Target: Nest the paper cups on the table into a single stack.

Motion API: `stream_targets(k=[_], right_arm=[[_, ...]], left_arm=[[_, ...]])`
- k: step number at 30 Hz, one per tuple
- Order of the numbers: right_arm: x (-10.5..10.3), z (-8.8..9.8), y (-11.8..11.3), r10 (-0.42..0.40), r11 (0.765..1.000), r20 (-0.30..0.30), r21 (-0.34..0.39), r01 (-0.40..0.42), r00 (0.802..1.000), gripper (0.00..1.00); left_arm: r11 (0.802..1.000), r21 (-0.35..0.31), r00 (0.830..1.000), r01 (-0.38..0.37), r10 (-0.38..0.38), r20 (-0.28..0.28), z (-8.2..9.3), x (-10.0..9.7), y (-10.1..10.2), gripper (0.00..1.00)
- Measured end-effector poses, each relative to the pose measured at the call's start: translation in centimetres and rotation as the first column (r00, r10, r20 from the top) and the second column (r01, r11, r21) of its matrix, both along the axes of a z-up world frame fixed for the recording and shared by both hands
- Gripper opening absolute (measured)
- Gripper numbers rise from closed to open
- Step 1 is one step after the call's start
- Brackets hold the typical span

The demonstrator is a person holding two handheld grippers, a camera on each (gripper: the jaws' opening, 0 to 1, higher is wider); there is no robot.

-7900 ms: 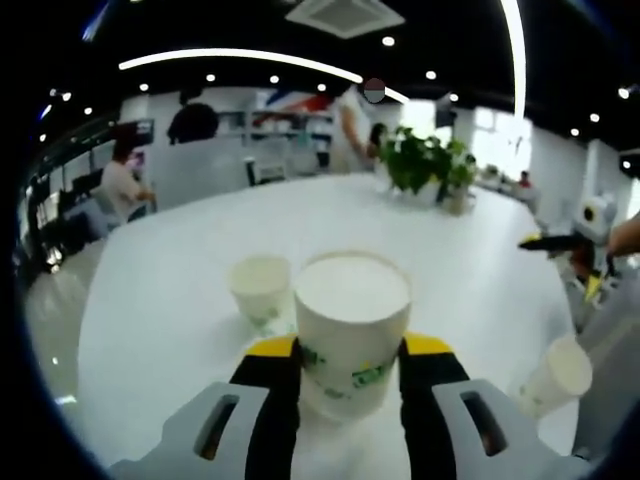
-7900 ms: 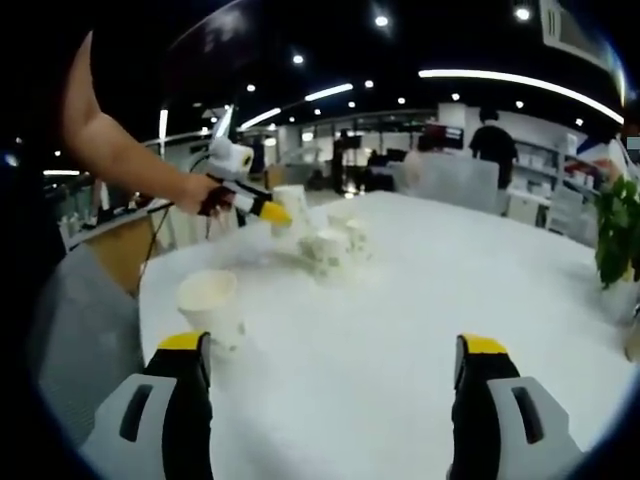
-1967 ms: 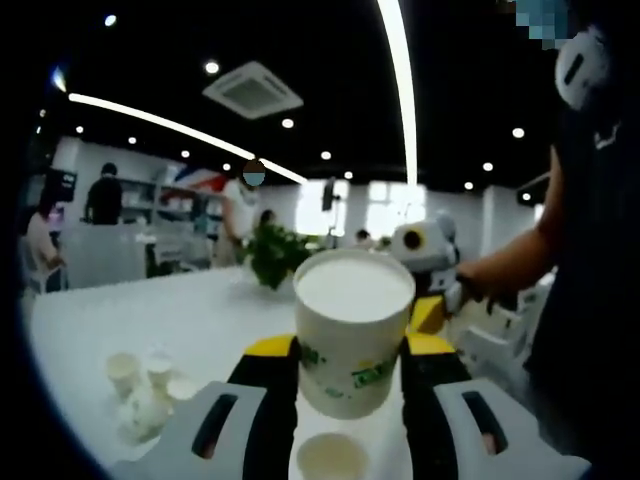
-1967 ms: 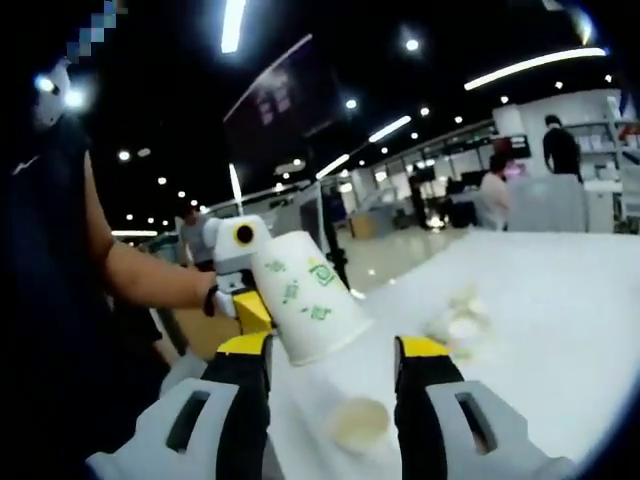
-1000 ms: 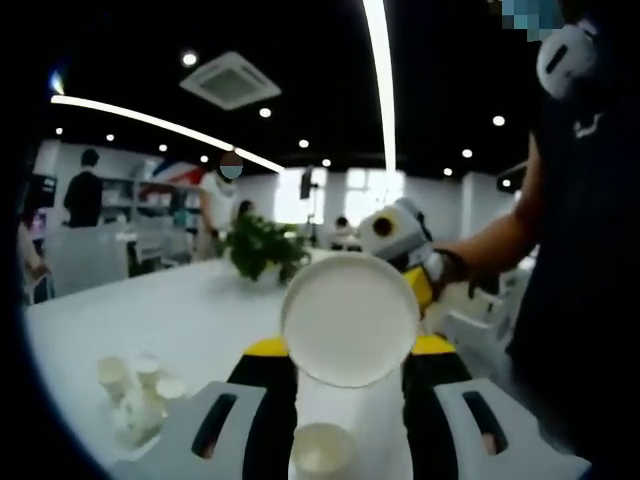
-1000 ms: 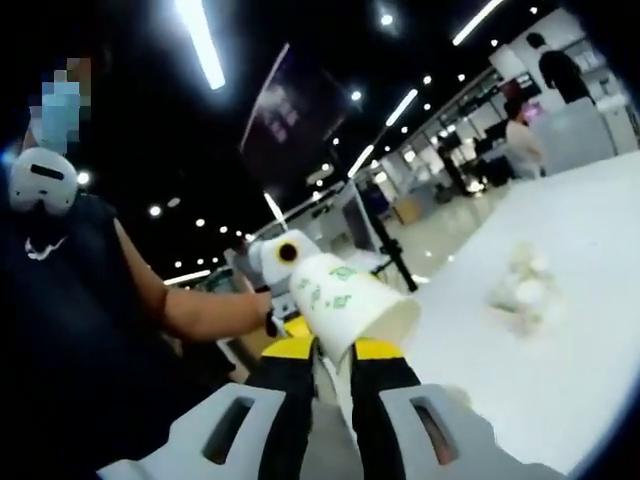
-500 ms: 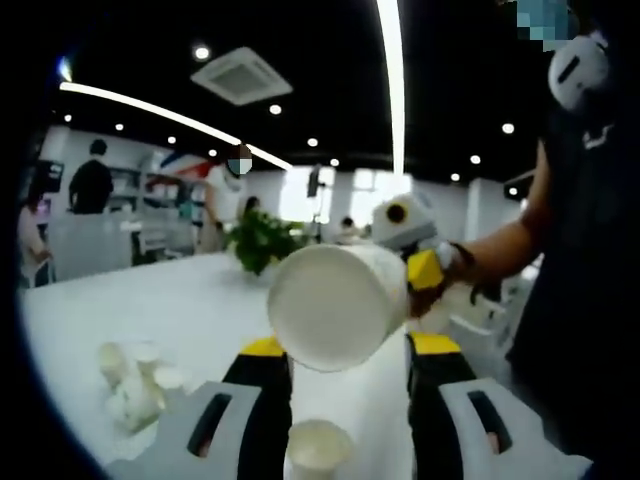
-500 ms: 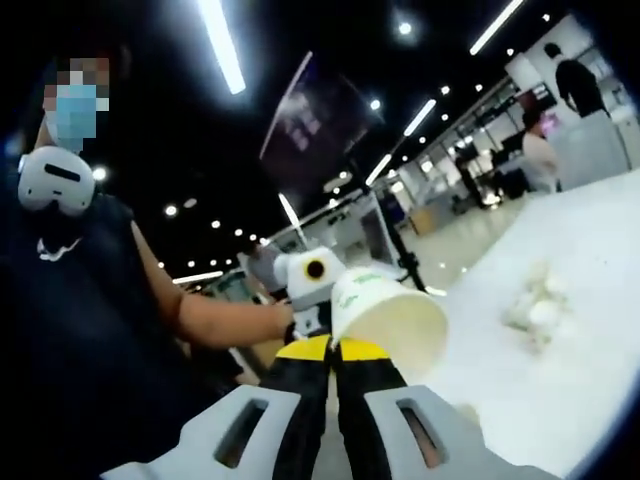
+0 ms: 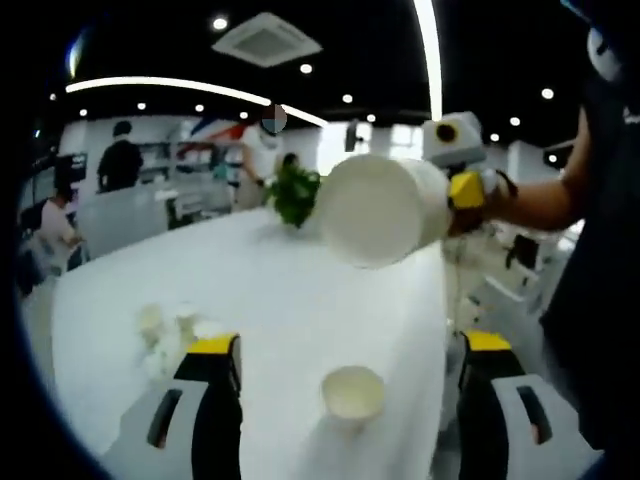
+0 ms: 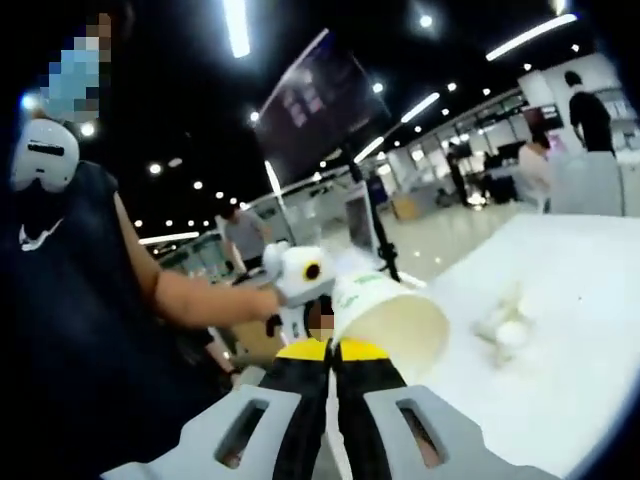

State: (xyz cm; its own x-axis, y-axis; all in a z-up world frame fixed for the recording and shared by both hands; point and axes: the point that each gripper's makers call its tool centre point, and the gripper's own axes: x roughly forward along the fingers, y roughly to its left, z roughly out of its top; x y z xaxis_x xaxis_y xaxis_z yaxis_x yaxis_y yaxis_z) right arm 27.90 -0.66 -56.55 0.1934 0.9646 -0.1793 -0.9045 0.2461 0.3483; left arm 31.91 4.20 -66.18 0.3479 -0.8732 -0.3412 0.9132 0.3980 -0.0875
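In the left gripper view we found the left gripper (image 9: pixel 345 365) with jaws wide apart and empty above the table (image 9: pixel 270 270). A small cup (image 9: pixel 352 392) stood upright between them. The right gripper (image 9: pixel 466 190) held a large cup (image 9: pixel 375 208) on its side, aloft. A blurred cluster of cups (image 9: pixel 165 325) lay to the left.

In the right gripper view the jaws sat nearly together, seemingly pinching that cup's wall.
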Motion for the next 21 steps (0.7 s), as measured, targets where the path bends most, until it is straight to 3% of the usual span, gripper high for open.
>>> stream_targets(k=[6, 8, 12, 15, 21], right_arm=[[0.7, -0.7, -0.4, 0.017, 0.992, -0.012, -0.125, -0.018, 1.0, 0.0], [0.9, -0.8, -0.4, 0.033, 0.988, -0.012, -0.153, -0.035, 0.999, 0.0], [1.7, -2.1, -0.5, 0.048, 0.964, -0.002, -0.261, -0.047, 0.999, 0.0], [1.8, -2.4, 0.0, 0.069, 0.949, -0.002, -0.307, -0.066, 0.998, 0.0], [2.0, -3.8, 0.3, 0.092, 0.9, 0.01, -0.428, -0.079, 0.996, 0.0]], left_arm=[[0.998, -0.018, 0.997, -0.068, 0.067, -0.05, -1.1, -0.1, 1.9, 0.97], [0.995, -0.014, 0.994, -0.099, 0.098, -0.039, -1.4, 0.1, 2.8, 0.99], [0.989, 0.053, 0.99, -0.138, 0.139, -0.017, -2.9, 0.3, 4.6, 0.99], [0.983, 0.062, 0.985, -0.173, 0.173, -0.007, -3.5, 0.5, 5.7, 0.99], [0.968, 0.126, 0.976, -0.216, 0.215, 0.018, -5.0, 0.7, 7.5, 0.99]])
